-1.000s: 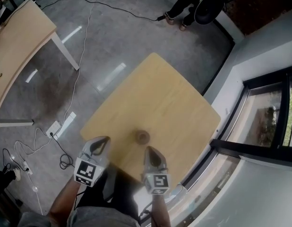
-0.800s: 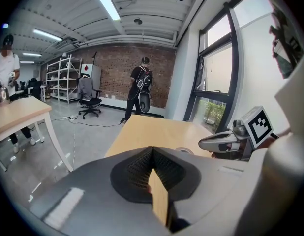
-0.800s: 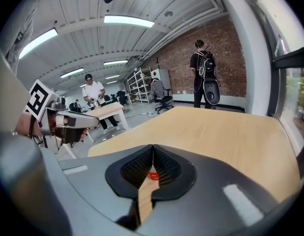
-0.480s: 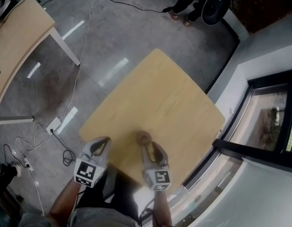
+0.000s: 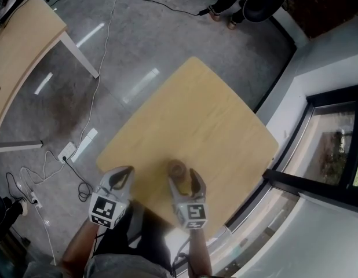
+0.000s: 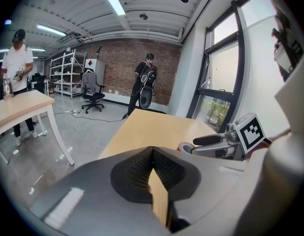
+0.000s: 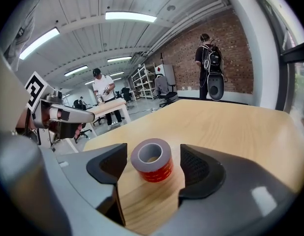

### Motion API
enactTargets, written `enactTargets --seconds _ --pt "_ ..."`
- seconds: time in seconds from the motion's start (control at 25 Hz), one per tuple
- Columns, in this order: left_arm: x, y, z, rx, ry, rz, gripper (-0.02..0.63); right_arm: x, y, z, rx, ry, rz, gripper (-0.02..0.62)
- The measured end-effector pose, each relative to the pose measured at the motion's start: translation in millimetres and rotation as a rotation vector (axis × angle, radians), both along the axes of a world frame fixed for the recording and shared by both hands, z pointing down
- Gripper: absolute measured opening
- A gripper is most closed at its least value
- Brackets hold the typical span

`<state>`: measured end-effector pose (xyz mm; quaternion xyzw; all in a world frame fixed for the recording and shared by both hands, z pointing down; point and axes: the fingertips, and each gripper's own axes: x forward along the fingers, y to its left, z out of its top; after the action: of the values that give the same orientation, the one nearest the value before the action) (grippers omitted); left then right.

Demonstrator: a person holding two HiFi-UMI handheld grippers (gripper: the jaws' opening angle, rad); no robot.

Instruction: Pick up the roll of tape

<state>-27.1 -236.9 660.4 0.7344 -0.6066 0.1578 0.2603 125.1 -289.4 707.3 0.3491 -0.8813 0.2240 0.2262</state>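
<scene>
Workshop with a grey floor (image 5: 138, 33); a pale wood table (image 5: 202, 114) stands directly below me. The tape (image 7: 152, 160) rests near the table's near edge, flat on one face.

Right gripper (image 5: 183, 178): its jaws have just been opening and now stand wide. The tape sits between them, close to the tips, with a clear gap to each pad and no contact. This gripper is plainly the nearer one.

Left gripper (image 5: 124, 175): jaws together with nothing between them, hanging over the table's near corner, off to the tape's left.

Orientation: the tape's hole faces up, so its axis is vertical. Being round, it favours no direction across the table.

Judgement: the jaws bracket the tape squarely across its width, so closing them should take hold of it.
</scene>
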Motion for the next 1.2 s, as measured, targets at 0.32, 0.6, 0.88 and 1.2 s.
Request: enactTargets --seconds 0.32,0.6,0.88,1.2 --pt "2.6 -1.2 -0.7 -0.010 -0.010 0.000 -0.002 -6.5 -4.3 13.9 0.021 0.041 -0.013 0.452" --pt "3.0 -0.1 0.9 -0.007 -0.021 0.006 -0.002 -7.7 -5.1 25.4 0.027 0.078 -0.009 0.508" --pt "2.1 2.8 0.1 -0.012 -0.020 -0.003 -0.002 -6.7 -1.8 29.5 0.019 0.119 -0.019 0.391" --pt "-2.9 1.7 -5.4 0.001 -0.019 -0.014 -0.002 -12.6 1.5 31.5 0.019 0.137 -0.028 0.341"
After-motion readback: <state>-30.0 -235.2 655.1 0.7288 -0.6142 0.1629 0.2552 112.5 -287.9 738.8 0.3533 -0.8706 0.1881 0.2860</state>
